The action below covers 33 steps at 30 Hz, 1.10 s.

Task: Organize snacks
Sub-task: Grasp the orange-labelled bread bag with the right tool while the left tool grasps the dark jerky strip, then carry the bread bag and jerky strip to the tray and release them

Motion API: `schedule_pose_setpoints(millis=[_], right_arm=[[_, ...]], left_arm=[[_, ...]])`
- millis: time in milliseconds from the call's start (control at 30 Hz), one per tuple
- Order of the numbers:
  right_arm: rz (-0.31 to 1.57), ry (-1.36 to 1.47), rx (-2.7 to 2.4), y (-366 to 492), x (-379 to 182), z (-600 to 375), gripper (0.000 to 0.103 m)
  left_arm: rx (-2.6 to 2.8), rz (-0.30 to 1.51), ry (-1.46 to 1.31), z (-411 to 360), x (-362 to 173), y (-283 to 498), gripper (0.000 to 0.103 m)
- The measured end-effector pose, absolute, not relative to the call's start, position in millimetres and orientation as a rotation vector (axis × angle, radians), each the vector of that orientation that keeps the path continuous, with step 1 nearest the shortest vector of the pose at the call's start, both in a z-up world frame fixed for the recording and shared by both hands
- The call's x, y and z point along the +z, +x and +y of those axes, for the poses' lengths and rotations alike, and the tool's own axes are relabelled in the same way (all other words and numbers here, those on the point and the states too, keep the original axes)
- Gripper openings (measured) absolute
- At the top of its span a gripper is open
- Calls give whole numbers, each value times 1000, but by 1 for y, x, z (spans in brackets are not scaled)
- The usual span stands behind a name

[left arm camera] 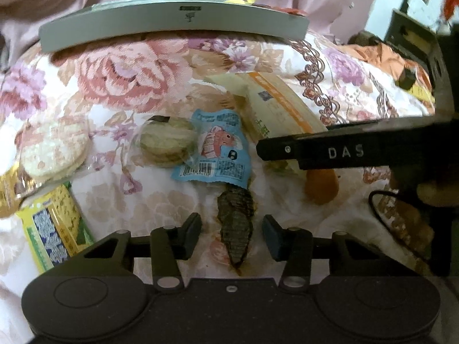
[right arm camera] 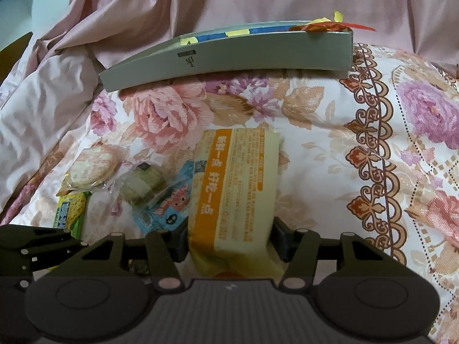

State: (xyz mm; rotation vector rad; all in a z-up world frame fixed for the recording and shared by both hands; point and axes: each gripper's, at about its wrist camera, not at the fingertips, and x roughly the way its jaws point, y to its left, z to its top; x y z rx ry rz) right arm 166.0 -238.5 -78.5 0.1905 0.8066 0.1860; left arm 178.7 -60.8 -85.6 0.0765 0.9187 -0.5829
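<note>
The right tool (right arm camera: 229, 243) pinches the near end of one cream-and-orange packet (right arm camera: 238, 177), ready for lifting; the left tool (left arm camera: 232, 236) stands spread astride one dark dried-fish strip (left arm camera: 235, 226), pads not touching; both lie on the flowered bed (left arm camera: 120, 200); one grey tray (right arm camera: 229, 57) waits beyond; two round cake packs (left arm camera: 166, 143) lie alongside.

Two clear-wrapped round rice crackers (left arm camera: 54, 154) (left arm camera: 166, 143), one blue fish-print packet (left arm camera: 221, 149) and one dark dried fish snack (left arm camera: 236, 223) lie on the floral bedspread (left arm camera: 120, 66). There is one cream-and-orange packet (right arm camera: 235, 189), one green-and-yellow packet (left arm camera: 54, 229) and one grey box (left arm camera: 172, 25).
</note>
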Motion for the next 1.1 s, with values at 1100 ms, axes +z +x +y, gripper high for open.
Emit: schedule_pose_setpoints(millis=[1100], right_arm=[[516,189,247,145,-44,-247,57]], left_arm=[[-628,1073,-539,-25,-75,181,47]])
